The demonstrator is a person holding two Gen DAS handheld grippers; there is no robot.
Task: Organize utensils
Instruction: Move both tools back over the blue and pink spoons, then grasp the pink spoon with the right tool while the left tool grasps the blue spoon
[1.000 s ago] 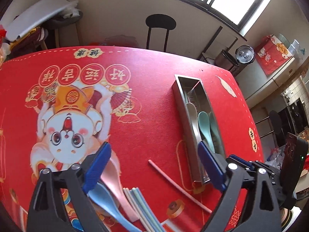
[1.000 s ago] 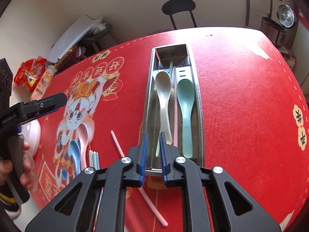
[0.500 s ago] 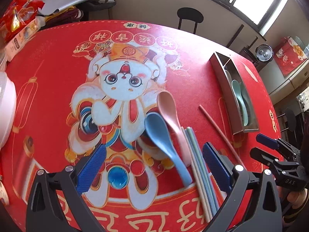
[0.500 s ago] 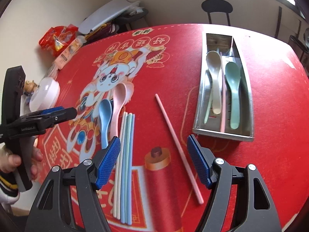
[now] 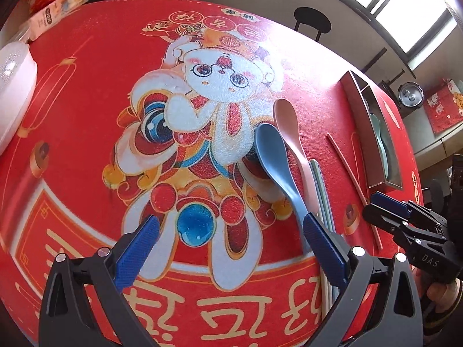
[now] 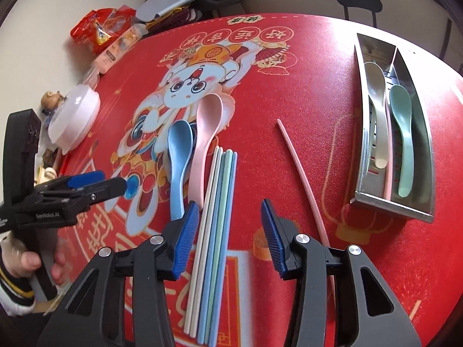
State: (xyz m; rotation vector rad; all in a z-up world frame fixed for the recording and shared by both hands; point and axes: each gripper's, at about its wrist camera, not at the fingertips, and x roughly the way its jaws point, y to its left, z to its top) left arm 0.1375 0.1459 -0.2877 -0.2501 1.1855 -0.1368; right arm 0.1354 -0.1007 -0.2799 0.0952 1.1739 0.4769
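Here the right tool (image 6: 230, 231) hovers with its blue pads spread wide, gripping nothing, just above the near end of a bundle of pastel chopsticks (image 6: 215, 217) that lies flat on the red table (image 6: 303, 72). The chopsticks run side by side, white, green and blue, touching one another. Just to their left lie a pink spoon (image 6: 205, 133) and a blue spoon (image 6: 178, 156), bowls pointing away, the two spoons touching along their handles. A single pink chopstick (image 6: 301, 170) lies apart on the cloth, between the bundle and the steel utensil tray (image 6: 373, 199). In the tray, a white spoon (image 6: 377, 110) rests in the left compartment and a green spoon (image 6: 403, 133) in the right one; a pink stick seems to lie along the divider, though the glare makes that uncertain.

The left tool (image 5: 228, 245) is also spread open and empty, held over the printed cartoon figure, with its right pad (image 5: 324, 248) close beside the handle of the blue spoon. A white lidded bowl (image 6: 73, 112) sits near the table's far left edge, with snack packets (image 6: 101, 29) beyond it.
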